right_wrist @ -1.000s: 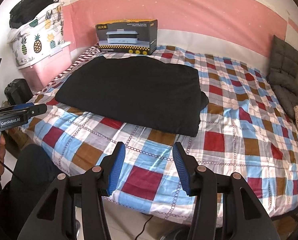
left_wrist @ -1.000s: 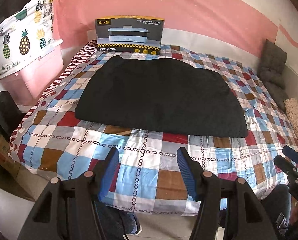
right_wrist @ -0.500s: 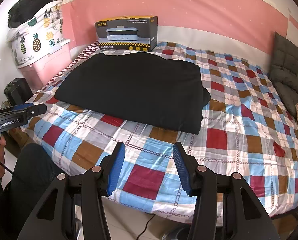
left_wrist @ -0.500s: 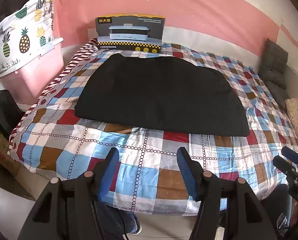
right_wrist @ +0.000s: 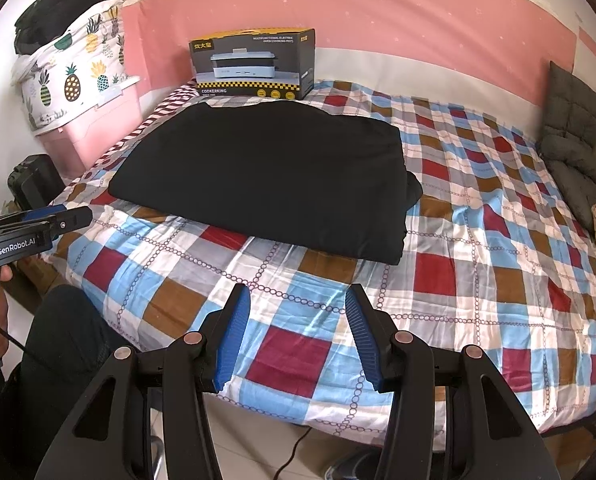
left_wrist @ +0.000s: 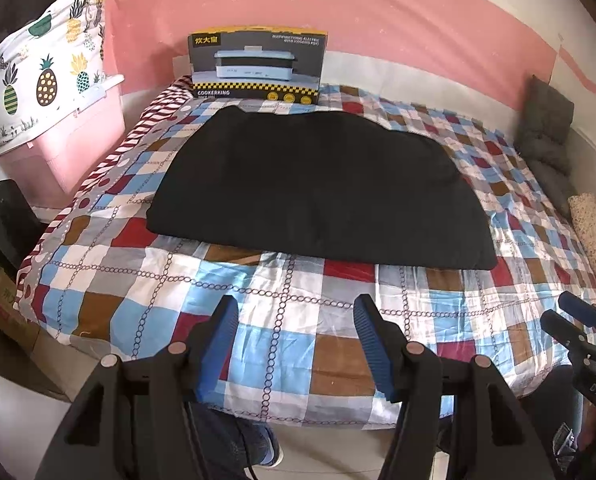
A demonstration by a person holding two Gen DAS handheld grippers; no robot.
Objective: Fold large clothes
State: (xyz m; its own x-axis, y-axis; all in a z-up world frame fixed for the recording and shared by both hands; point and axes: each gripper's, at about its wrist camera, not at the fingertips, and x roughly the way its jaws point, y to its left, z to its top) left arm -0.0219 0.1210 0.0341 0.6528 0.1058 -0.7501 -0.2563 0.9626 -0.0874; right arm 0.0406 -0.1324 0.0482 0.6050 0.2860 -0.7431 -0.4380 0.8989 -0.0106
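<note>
Both grippers, left gripper (left_wrist: 295, 334) and right gripper (right_wrist: 298, 328), hung released, empty; grabbing one layer could undo the folded black garment (left_wrist: 318, 188).

R gripper (left_wrist: 578, 324) cut off at edge

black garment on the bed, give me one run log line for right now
black garment: folded on bed | left tongs: open, empty | right tongs: open, empty

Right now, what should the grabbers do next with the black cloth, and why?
Probably reach forward to the black cloth's near edge. Both the left gripper and right gripper are open, empty and short of it, over the checked bedspread.
</note>
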